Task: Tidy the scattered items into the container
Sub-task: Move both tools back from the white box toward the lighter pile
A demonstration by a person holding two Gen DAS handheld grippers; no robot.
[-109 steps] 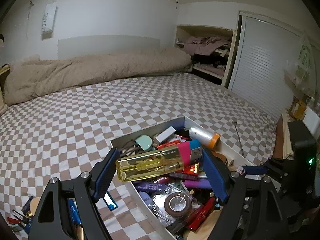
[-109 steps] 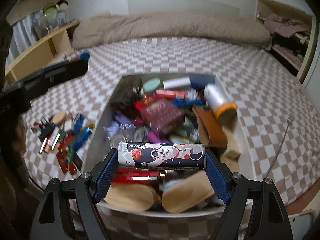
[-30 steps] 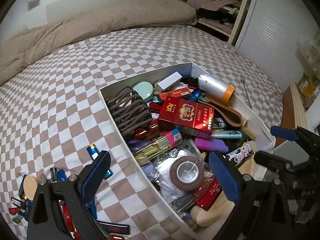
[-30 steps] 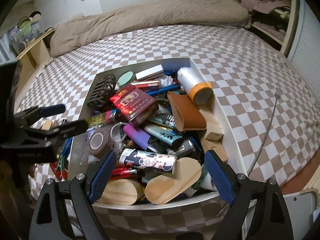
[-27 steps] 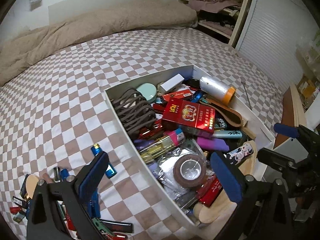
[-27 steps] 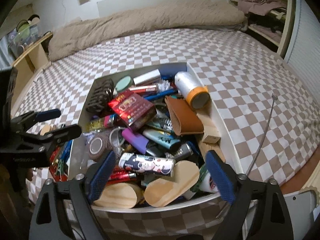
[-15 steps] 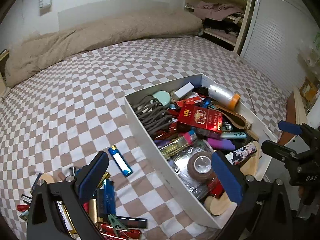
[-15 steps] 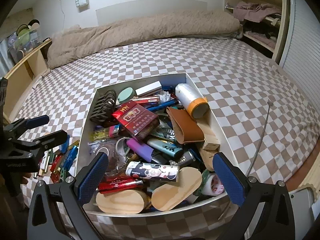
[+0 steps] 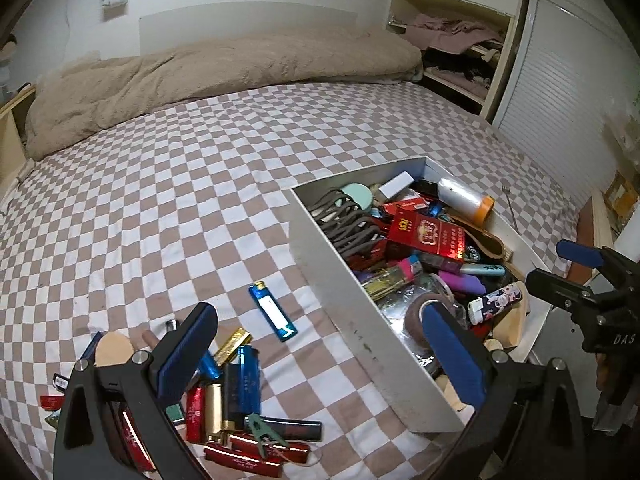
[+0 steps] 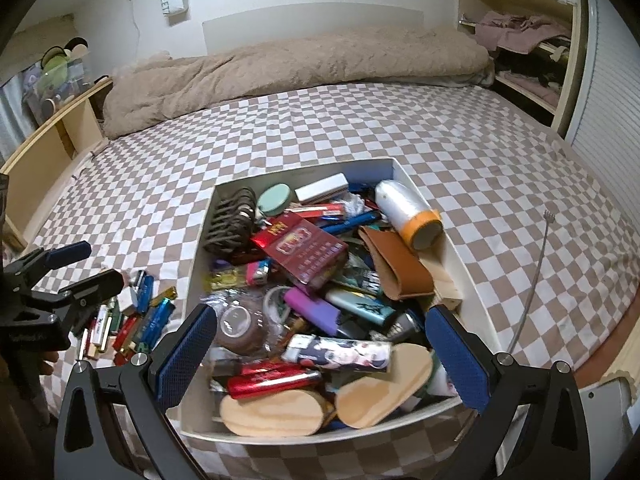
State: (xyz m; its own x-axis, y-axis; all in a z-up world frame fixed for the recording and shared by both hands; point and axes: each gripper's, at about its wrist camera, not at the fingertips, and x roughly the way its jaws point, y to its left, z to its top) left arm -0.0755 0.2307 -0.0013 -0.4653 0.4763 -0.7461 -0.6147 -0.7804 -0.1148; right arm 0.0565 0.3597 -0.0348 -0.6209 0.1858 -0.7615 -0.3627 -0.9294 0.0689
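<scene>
- Left wrist view: left gripper (image 9: 320, 354) jaws wide, empty; yellow lighter (image 9: 390, 278) it carried now lies in container (image 9: 340, 280).
- Right gripper (image 10: 320, 354) likewise open, empty; astronaut-print lighter (image 10: 340, 354) dropped in, near end.
- Remaining: lighter pile (image 9: 224, 396) plus blue lighter (image 9: 273, 311) on bedsheet, left of box.

My left wrist camera looks steeply down from close over the checkered brown-and-white bedspread (image 9: 168, 184), the white rectangular cardboard box (image 9: 344, 304) to its right. My right wrist camera sits directly above that box (image 10: 476, 276), facing the headboard wall. Both views share box and bedspread (image 10: 180, 168).
</scene>
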